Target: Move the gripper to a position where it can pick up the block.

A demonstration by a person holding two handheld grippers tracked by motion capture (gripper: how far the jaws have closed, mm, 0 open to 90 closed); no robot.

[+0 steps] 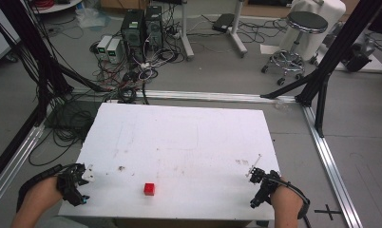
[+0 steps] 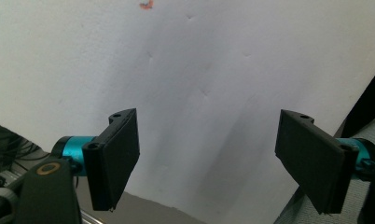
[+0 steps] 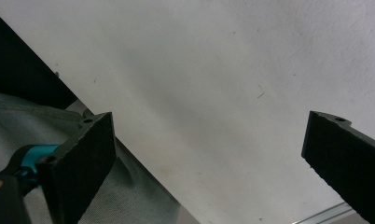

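You're holding both the left gripper (image 2: 206, 158) and right gripper (image 3: 209, 163) agape over the white table (image 1: 179, 137); a red cube (image 1: 149, 189) is sitting near its front edge.

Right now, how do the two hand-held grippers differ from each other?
The left gripper sits at the table's near-left edge; the right gripper sits at its near-right corner. The left gripper has a white part on top; the right gripper looks all black. The red cube lies between them. Both have their jaws wide open and empty.

A small red cube (image 1: 149, 189) sits flat on the white table (image 1: 179, 137), near its front edge.
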